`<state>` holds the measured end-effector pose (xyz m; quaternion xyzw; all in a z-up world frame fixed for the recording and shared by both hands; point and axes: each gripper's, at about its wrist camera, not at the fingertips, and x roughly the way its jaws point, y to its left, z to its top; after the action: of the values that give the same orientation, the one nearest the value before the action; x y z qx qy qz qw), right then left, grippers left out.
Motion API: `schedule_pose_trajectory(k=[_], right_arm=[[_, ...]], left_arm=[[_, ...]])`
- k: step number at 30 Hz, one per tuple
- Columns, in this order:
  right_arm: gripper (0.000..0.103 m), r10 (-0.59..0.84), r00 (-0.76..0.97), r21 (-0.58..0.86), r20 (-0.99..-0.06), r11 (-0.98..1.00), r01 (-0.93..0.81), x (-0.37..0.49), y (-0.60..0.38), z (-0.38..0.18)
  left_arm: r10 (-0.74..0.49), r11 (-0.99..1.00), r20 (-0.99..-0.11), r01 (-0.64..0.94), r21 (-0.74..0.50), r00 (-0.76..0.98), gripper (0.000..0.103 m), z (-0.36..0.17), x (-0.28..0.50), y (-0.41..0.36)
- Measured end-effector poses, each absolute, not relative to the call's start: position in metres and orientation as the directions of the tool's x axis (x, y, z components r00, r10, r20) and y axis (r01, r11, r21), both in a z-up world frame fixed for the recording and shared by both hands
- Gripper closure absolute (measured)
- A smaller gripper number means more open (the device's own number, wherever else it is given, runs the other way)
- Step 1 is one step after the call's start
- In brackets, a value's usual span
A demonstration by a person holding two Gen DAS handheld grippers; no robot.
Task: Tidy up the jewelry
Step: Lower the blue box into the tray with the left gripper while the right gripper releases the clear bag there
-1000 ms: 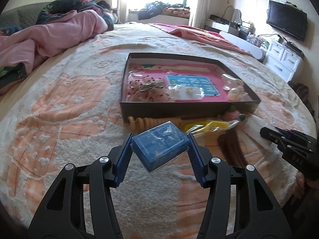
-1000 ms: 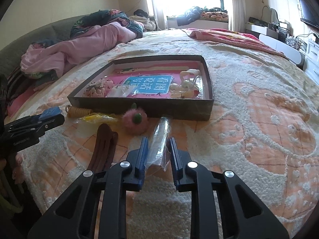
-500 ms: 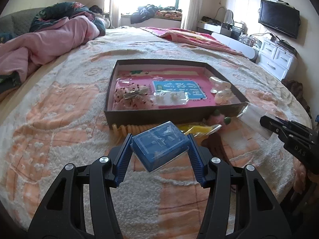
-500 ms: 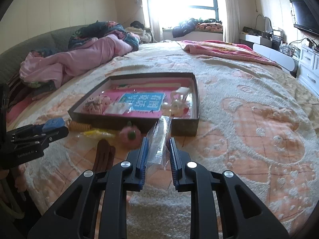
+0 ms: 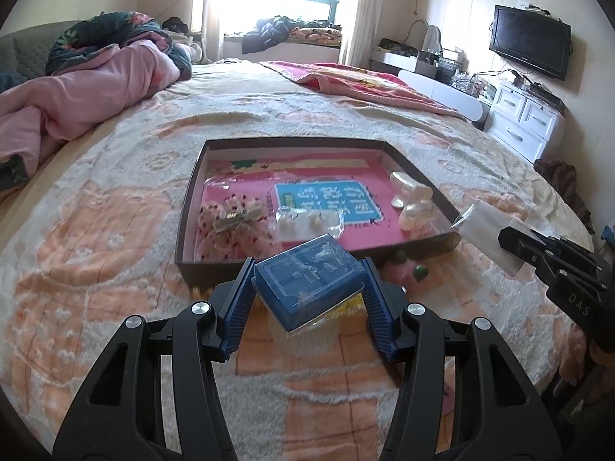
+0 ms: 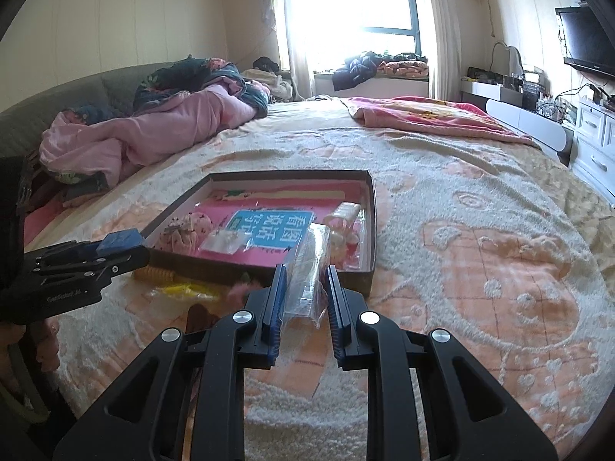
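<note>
A: What does the left gripper (image 5: 307, 288) have?

B: A blue box (image 5: 309, 278), tilted, pinched by its sides between the fingers, which are spread about the box's width. It hangs above the blanket (image 5: 96, 230), just short of the tray (image 5: 184, 230) at 12 o'clock.

A: And the right gripper (image 6: 305, 296)?

B: Nearly closed on a clear bag (image 6: 309, 269) that stands up between the pads. From the left wrist view it sits at 3 o'clock, and its side reads "DAS". From the right wrist view, the left gripper sits at 9 o'clock with a label starting "GenRobot"; the rest is too small to read.

A: What's in the tray?

B: A pink liner, a blue card (image 5: 328, 201) with large white Chinese characters at the centre, a floral scrunchie (image 5: 230, 219) at its 9 o'clock, a small clear packet (image 5: 307, 223) at 6, pale clips (image 5: 413, 203) at 3.

A: Anything outside it?

B: Along the near wall: a yellow coil tie (image 6: 155, 272), a yellow clip (image 6: 184, 292), a pink pompom (image 5: 407, 271). A TV (image 5: 530, 46) hangs at 2 o'clock, brand unreadable.
</note>
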<state>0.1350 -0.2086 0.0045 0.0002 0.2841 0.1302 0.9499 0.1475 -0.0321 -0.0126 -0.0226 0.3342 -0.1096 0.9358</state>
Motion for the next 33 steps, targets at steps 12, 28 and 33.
schedule_pose_trajectory(k=[12,28,33], right_arm=[[0.083,0.231,0.822,0.051,-0.521,0.969,-0.240,0.155,-0.210,0.015],[0.083,0.222,0.835,0.014,-0.503,0.968,-0.249,0.192,-0.203,0.023],[0.083,0.230,0.838,0.002,-0.496,0.965,-0.263,0.203,-0.195,0.025]], left_arm=[[-0.230,0.972,-0.609,0.211,-0.104,0.759,0.058,-0.004,0.182,-0.045],[-0.215,0.975,-0.617,0.200,-0.096,0.757,0.058,-0.006,0.225,-0.042],[-0.210,0.976,-0.623,0.195,-0.093,0.753,0.058,-0.010,0.236,-0.040]])
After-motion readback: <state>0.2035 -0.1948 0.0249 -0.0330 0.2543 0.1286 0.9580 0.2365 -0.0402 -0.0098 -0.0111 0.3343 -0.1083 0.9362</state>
